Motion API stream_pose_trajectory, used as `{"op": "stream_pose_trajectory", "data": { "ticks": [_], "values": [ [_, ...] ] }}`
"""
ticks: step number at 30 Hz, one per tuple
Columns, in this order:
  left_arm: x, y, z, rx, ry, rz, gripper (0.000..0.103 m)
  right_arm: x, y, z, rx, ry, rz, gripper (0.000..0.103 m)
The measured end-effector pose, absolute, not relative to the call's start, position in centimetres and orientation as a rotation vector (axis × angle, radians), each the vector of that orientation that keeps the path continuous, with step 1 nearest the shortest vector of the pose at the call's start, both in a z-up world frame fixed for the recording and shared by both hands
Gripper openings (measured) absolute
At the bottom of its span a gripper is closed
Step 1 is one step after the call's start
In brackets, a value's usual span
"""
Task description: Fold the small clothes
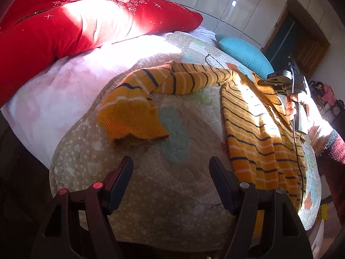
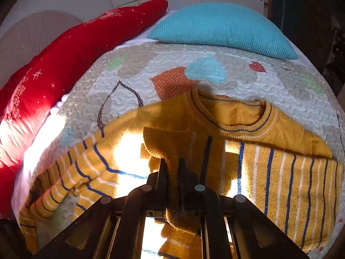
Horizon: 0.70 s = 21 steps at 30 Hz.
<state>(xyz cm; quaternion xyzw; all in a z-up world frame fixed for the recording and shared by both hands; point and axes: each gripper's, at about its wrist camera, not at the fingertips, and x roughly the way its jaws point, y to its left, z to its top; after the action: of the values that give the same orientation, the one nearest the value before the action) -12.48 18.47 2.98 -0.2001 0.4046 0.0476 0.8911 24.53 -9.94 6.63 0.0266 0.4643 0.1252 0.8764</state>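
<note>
A small mustard-yellow knitted sweater (image 1: 258,127) with navy and white stripes lies on a quilted bed cover (image 1: 172,194). One sleeve (image 1: 133,112) stretches left, its plain cuff just beyond my left gripper (image 1: 171,166), which is open and empty above the quilt. In the right wrist view the sweater (image 2: 291,183) lies with its round collar (image 2: 232,116) facing away. My right gripper (image 2: 172,164) is shut on the other sleeve's cuff (image 2: 163,144) and holds it over the sweater's chest. The right gripper also shows in the left wrist view (image 1: 278,82), at the far side of the sweater.
A red quilted pillow (image 1: 75,21) lies along the left side of the bed. A turquoise knitted cushion (image 2: 222,26) sits at the head, beyond the collar. White wardrobe doors (image 1: 237,4) stand behind. The bed's edge drops off at left and in front of my left gripper.
</note>
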Motion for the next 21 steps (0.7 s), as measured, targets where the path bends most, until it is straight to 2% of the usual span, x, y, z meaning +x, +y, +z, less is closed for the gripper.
{"op": "stream_pose_trajectory", "data": {
  "ticks": [3, 5, 6, 7, 8, 13, 17, 21],
  "values": [
    [-12.6, 19.1, 2.9, -0.450, 0.834, 0.097, 0.072, 24.2, -9.8, 9.2, 0.165, 0.950, 0.323, 0.010],
    [-12.8, 19.3, 2.9, -0.471, 0.831, 0.098, 0.072, 24.4, -8.5, 9.4, 0.201, 0.975, 0.362, 0.015],
    [-13.0, 19.4, 2.9, -0.478, 0.829, 0.099, 0.072, 24.6, -7.8, 8.9, 0.207, 0.992, 0.377, 0.022],
    [-13.2, 19.5, 3.0, -0.482, 0.827, 0.101, 0.072, 24.7, -6.9, 8.1, 0.215, 1.022, 0.398, 0.039],
    [-13.4, 19.6, 3.1, -0.483, 0.823, 0.105, 0.072, 24.9, -6.0, 7.0, 0.228, 1.067, 0.426, 0.042],
    [-15.2, 21.4, 3.9, -0.493, 0.787, 0.163, 0.079, 22.1, -3.3, 5.9, 0.190, 1.065, 0.456, 0.042],
    [-16.2, 24.2, 3.8, -0.556, 0.763, 0.234, 0.080, 17.6, 0.0, 7.0, 0.070, 1.054, 0.571, 0.042],
    [-17.8, 26.6, 3.6, -0.632, 0.741, 0.289, 0.080, 12.0, 4.9, 6.5, -0.008, 1.099, 0.764, 0.049]
  ]
}}
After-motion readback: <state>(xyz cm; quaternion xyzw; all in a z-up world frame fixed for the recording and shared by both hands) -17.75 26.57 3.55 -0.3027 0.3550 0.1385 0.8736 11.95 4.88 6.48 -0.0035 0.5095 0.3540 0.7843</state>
